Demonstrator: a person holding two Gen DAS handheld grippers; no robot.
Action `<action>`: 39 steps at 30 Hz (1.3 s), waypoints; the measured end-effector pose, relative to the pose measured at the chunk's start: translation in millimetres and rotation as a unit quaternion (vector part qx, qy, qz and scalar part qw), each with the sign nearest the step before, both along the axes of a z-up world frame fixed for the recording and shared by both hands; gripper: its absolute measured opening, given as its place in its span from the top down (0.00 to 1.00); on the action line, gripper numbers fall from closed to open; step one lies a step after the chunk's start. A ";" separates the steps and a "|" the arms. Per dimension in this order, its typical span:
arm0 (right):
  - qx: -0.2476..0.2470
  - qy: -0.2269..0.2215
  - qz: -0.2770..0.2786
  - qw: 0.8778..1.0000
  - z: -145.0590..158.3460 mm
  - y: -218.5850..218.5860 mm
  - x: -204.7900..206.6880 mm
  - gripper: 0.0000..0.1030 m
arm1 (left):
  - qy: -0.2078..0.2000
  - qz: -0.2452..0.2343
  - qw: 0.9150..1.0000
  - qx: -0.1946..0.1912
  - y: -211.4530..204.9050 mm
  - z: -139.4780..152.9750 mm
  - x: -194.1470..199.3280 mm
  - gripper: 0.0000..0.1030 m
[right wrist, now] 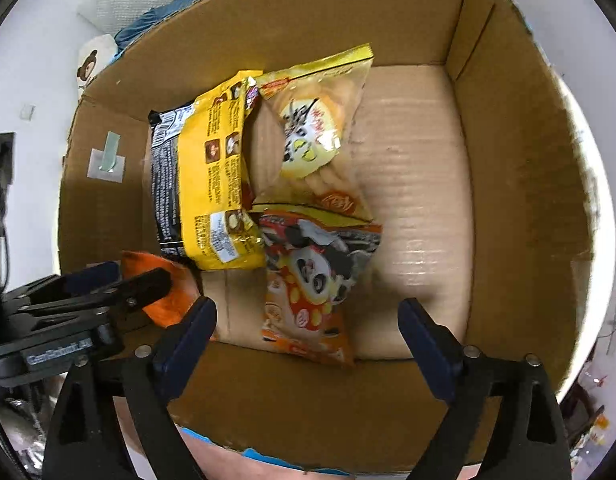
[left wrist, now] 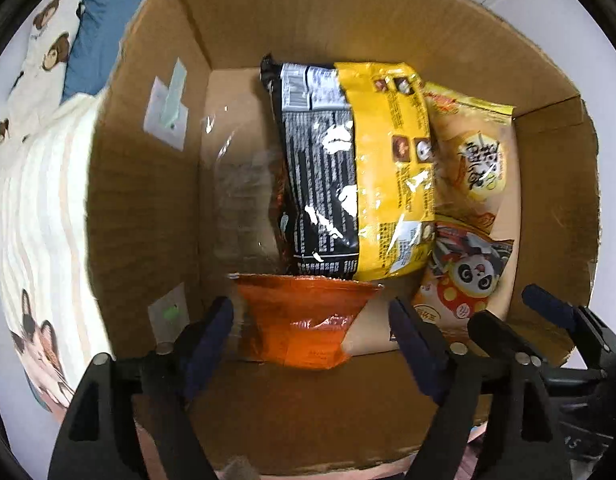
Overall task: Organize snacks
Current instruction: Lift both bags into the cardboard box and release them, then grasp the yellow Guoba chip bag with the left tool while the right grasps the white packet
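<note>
An open cardboard box (left wrist: 148,208) (right wrist: 528,200) holds several snack bags. A yellow and black bag (left wrist: 360,168) (right wrist: 204,184) lies on top of a pale yellow bag (left wrist: 476,152) (right wrist: 312,136) and a panda bag (left wrist: 468,276) (right wrist: 316,272). An orange bag (left wrist: 308,320) (right wrist: 172,296) sits between the fingers of my left gripper (left wrist: 312,328) (right wrist: 120,280), which is open over the box's near left corner. My right gripper (right wrist: 308,328) (left wrist: 520,316) is open and empty above the panda bag's near end.
The right half of the box floor (right wrist: 420,184) is bare cardboard. A bed with bear-print bedding (left wrist: 40,152) lies left of the box. White labels (left wrist: 166,116) are stuck on the box's left wall.
</note>
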State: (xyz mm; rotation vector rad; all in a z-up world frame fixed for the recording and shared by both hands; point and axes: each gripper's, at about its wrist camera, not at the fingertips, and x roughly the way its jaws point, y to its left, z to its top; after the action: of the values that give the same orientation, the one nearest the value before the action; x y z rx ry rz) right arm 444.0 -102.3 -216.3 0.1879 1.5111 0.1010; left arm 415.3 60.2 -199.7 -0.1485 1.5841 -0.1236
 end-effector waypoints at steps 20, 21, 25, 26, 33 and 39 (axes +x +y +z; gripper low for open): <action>-0.012 -0.148 0.020 0.989 108.1 -12.2 -68.4 0.07 | -0.166 0.020 0.986 -0.005 11.1 114.2 -69.5 0.10; -0.005 -0.153 0.021 0.988 112.3 -14.4 -78.1 0.07 | -0.176 0.023 0.984 -0.006 13.9 121.0 -79.5 0.10; -0.004 -0.158 0.020 0.987 111.8 -25.6 -124.8 0.07 | -0.198 0.031 0.980 0.014 16.5 121.6 -124.4 0.10; -0.004 -0.154 0.018 0.988 105.5 -29.5 -137.3 0.07 | -0.196 0.034 0.980 0.019 17.8 116.7 -135.8 0.10; -0.022 -0.065 0.020 0.997 18.9 -60.3 -220.3 0.07 | -0.112 0.057 0.991 0.048 22.1 28.6 -217.6 0.10; -0.084 -0.013 0.069 0.994 -43.7 -64.0 -260.9 0.07 | -0.045 0.063 0.996 0.048 21.1 -32.4 -258.8 0.10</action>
State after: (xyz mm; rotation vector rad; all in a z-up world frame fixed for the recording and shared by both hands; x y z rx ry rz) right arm 183.1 -166.3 -260.0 -0.0530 1.4974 0.0861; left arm 156.5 81.3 -232.1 -0.1640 1.4837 0.0440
